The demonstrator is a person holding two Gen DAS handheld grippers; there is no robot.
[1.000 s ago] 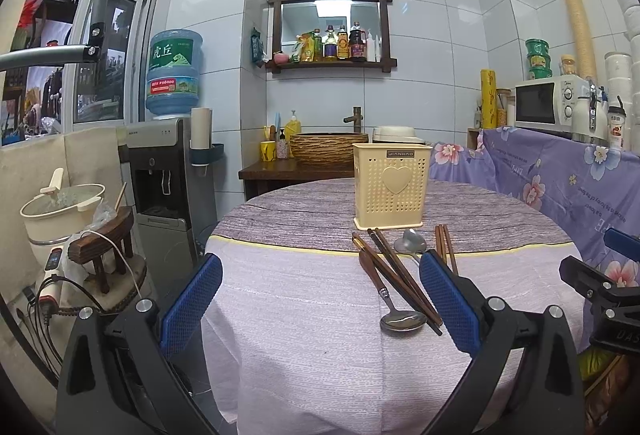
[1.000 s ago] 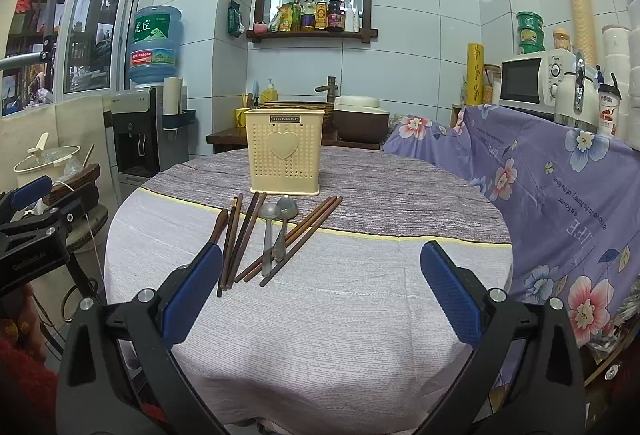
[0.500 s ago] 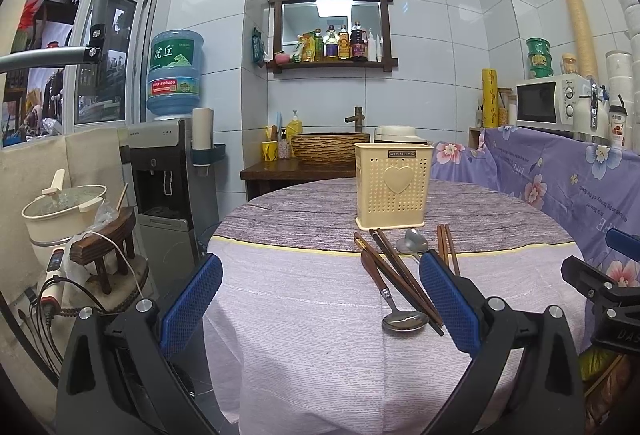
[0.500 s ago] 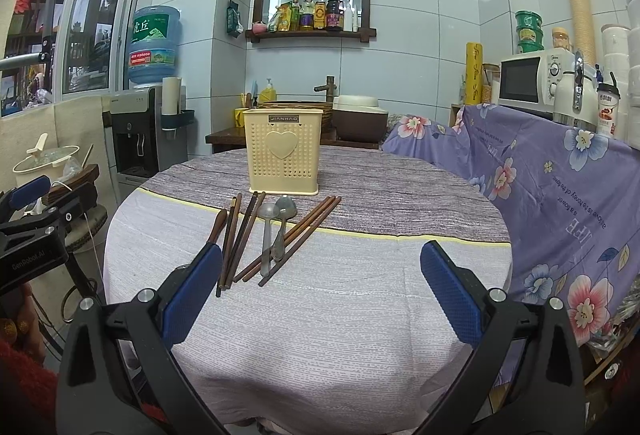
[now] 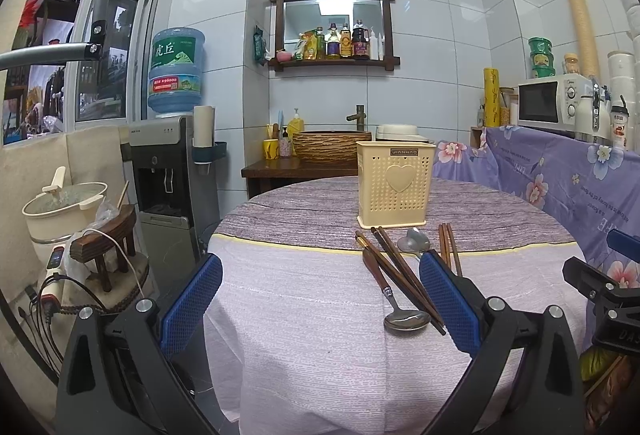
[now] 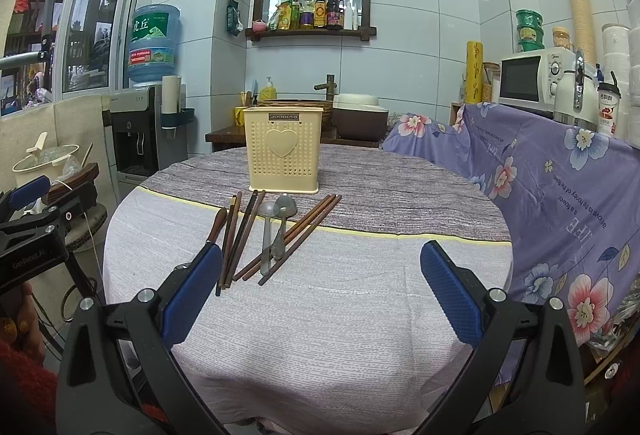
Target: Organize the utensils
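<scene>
Utensils lay loose on the round table (image 6: 360, 315) just in front of a cream perforated utensil holder (image 6: 283, 151) that stood upright on the table's grey-purple far half. The pile held dark wooden chopsticks (image 6: 240, 235), a wood-handled spoon (image 5: 400, 309) on the left side and two metal spoons (image 6: 276, 225) side by side in the middle, with more chopsticks (image 6: 304, 231) fanned to the right. All of it straddled the yellow stripe where the grey cloth met the pale lilac tablecloth.

Left gripper (image 5: 320, 299) hovered over the near edge of the table, jaws spread wide, nothing between the blue pads (image 5: 192, 303); its right pad sat just beside the spoon bowl in view. Right gripper (image 6: 320, 291) was also spread wide and empty, with the pile near its left pad.

Around it was a white-tiled room: a water dispenser (image 5: 168, 171) with a blue bottle at left, a wall shelf of sauce bottles (image 5: 336, 43) under a mirror, and a basin with a tap behind the table. A microwave (image 6: 536, 79) stood on a counter draped in purple floral cloth (image 6: 560, 187) at right.
</scene>
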